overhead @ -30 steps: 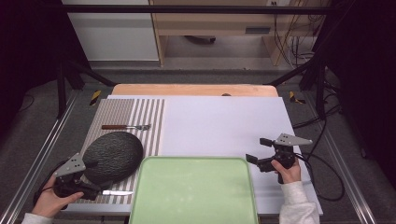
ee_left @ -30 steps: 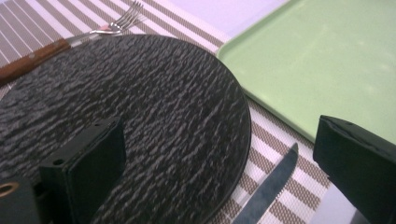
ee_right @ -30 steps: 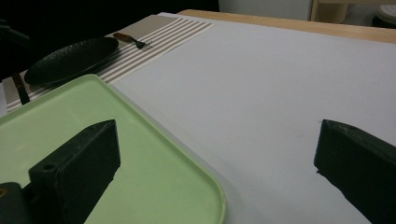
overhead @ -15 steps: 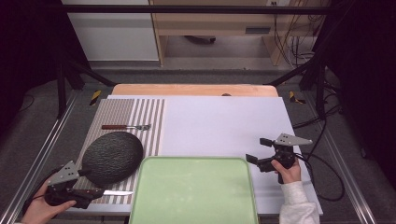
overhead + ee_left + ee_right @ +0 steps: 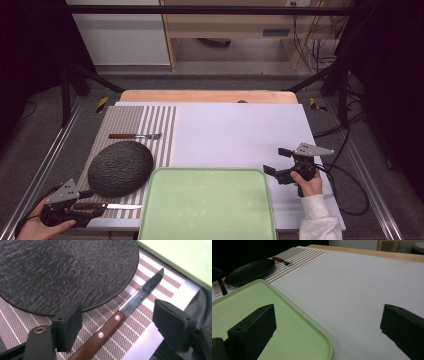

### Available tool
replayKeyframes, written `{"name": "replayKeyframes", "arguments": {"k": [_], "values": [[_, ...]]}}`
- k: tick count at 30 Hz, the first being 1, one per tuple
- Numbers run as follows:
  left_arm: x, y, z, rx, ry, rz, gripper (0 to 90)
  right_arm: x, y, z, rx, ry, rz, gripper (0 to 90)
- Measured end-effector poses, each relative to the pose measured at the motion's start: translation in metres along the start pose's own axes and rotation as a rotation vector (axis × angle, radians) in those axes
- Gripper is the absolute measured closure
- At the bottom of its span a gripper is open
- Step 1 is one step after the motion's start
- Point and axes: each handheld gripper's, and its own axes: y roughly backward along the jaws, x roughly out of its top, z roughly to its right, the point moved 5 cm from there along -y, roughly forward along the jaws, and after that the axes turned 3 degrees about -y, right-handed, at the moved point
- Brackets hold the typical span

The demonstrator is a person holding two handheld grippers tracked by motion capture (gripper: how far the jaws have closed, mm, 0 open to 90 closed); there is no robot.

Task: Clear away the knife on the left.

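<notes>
A knife (image 5: 107, 206) with a brown wooden handle (image 5: 100, 336) lies on the striped placemat (image 5: 130, 120) near the table's front edge, blade pointing right. My left gripper (image 5: 94, 204) straddles the handle. Its jaws have just been closing, but the pads (image 5: 67, 327) still stand apart from the wood on both sides. A dark oval plate (image 5: 120, 167) lies just behind the knife. My right gripper (image 5: 276, 161) hovers open over the white board (image 5: 240, 130), beside the right edge of the green tray (image 5: 207, 205), with nothing between its jaws.
A fork (image 5: 135, 136) with a brown handle lies on the placemat behind the plate. The green tray (image 5: 287, 322) fills the front centre. A wooden strip (image 5: 210, 96) runs along the far edge. Cables trail off at the right.
My left gripper has slid toward the near left corner and dropped onto the knife handle, with its jaws narrower than before. The right gripper has stayed put.
</notes>
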Motion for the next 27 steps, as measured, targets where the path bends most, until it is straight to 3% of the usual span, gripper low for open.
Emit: {"name": "replayKeyframes", "arguments": {"k": [19,27], "values": [[-0.012,-0.009,-0.003,0.003,-0.051,-0.130,44.4,0.000,0.000,0.000,-0.003,0.001,-0.005,0.9],[-0.011,-0.013,-0.003,0.025,-0.084,-0.154,51.1,-0.001,0.000,0.000,-0.002,0.002,-0.007,0.8]]}}
